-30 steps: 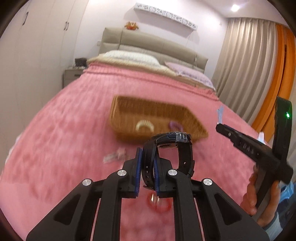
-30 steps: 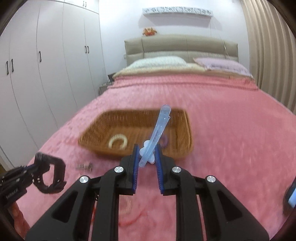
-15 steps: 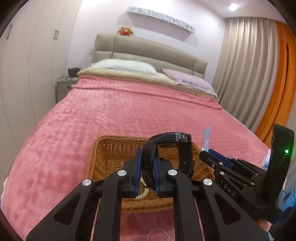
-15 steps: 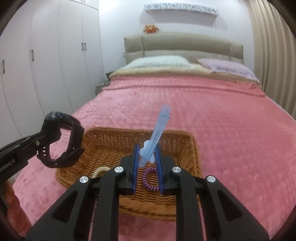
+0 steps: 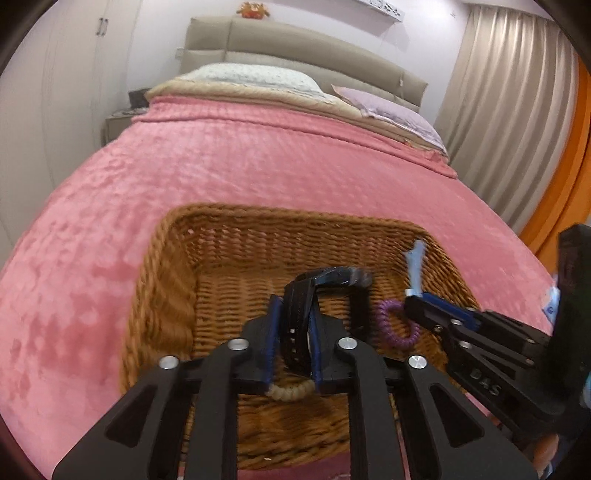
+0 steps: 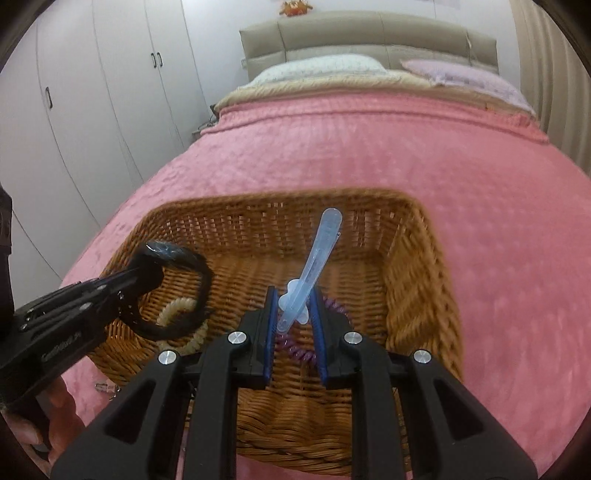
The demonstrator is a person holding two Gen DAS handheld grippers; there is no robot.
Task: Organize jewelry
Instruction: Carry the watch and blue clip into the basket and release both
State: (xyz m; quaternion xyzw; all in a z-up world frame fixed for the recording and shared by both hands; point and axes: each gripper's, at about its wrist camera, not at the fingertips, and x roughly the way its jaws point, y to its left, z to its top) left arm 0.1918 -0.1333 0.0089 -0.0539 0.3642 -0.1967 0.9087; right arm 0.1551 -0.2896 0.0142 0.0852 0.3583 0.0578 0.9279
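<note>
Now both grippers hang over the wicker basket point(image 6: 413, 280): the left gripper point(image 5: 293, 334), jaws just opening, straddles a black watch point(image 5: 332, 280); the right gripper point(image 6: 293, 314) clasps a pale-blue hair clip point(image 6: 314, 258).

A bed point(image 5: 258, 166) under a pink blanket, beige headboard point(image 6: 369, 33), white wardrobes point(image 6: 92, 92), beige curtains point(image 5: 509, 92)

Both grippers crowd the wicker basket point(image 6: 413, 258): the left gripper point(image 5: 293, 334) with its black watch point(image 5: 325, 284) fills the left half, the right gripper point(image 6: 293, 314) with a blue hair clip point(image 6: 317, 254) the right. A purple coil tie point(image 5: 399, 325) and a beige one point(image 6: 177, 314) cover the floor beneath. The far end of the basket stays open, and the pink bedspread point(image 5: 258, 166) beyond lies bare.
</note>
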